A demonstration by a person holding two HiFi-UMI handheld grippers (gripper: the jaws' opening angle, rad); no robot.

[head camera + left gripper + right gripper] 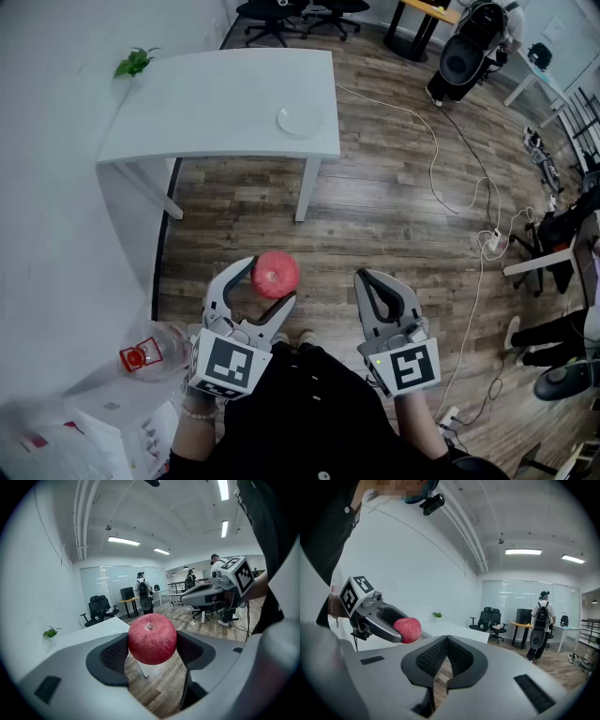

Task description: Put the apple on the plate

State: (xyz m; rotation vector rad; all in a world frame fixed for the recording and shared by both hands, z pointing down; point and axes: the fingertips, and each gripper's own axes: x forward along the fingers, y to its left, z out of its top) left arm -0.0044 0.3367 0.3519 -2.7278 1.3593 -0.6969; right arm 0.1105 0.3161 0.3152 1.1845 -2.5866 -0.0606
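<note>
Grey plastic left gripper (267, 284), close in front of the person's dark-clothed body, is clamped on the round red apple (276, 274). The left gripper view confirms both black ribbed pads (114, 654) pressing the fruit's sides, jaws spread wide around it, stem dimple showing on top. Grey right gripper (370, 279), just beside it, carries nothing; the right gripper view shows its two jaws meeting at the tips with no object between them. Clear plastic bottle with a red label (148, 354) sits on a white surface at the person's left. The apple is held in the air above the brown wood-plank floor (375, 216), well apart from the table. A white cable (433, 159) trails across the floor on the right. Farther off stands the white rectangular table (206, 103); the small round white plate (300, 120) rests near its right edge. A small green plant (134, 63) is at the table's far left corner. Black office chairs (281, 14) stand beyond.
</note>
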